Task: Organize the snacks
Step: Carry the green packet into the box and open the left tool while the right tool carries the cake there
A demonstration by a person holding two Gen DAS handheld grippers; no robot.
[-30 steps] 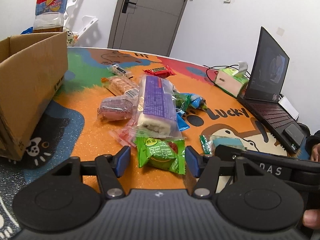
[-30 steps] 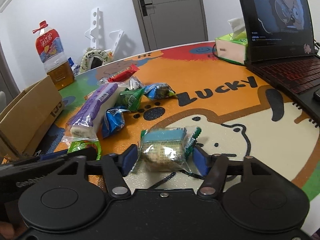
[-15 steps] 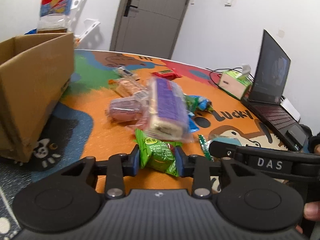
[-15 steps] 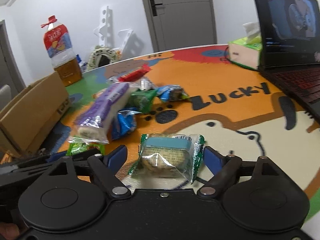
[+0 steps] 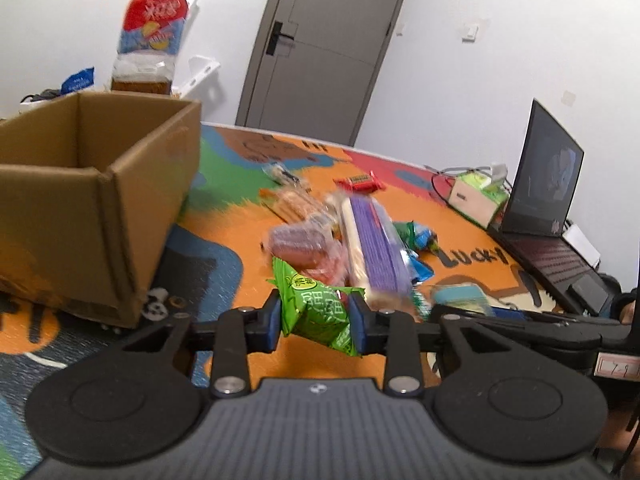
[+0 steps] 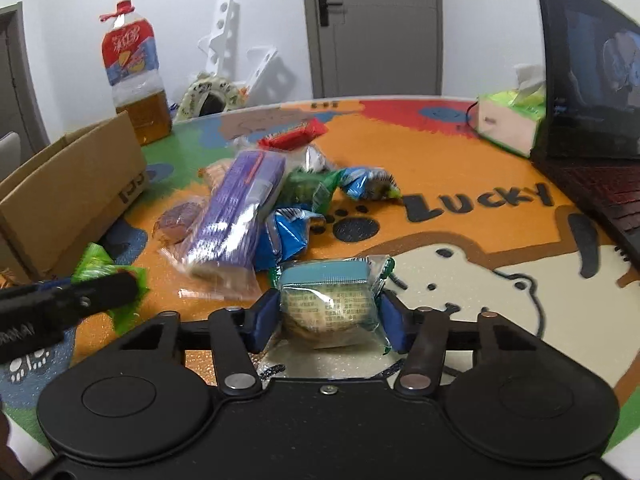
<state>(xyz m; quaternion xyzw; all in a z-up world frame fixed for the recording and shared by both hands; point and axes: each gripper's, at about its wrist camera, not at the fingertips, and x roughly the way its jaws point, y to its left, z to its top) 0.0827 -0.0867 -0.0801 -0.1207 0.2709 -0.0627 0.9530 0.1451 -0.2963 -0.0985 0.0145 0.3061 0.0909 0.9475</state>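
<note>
Your left gripper [image 5: 316,317] clamped on crinkly green foil snack packet [image 5: 316,312], right gripper [image 6: 328,321] just closed onto clear-wrapped teal-topped biscuit pack [image 6: 330,304].

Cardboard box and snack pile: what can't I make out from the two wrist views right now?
- Cardboard box floor, left wrist view: hidden by its near wall, so any contents cannot be told.
- Snacks under the purple pack, right wrist view: partly covered.
- Print on the green packet in the left gripper: blurred.
- Underside of the clear-wrapped cake in the right gripper: hidden by the gripper body.
</note>
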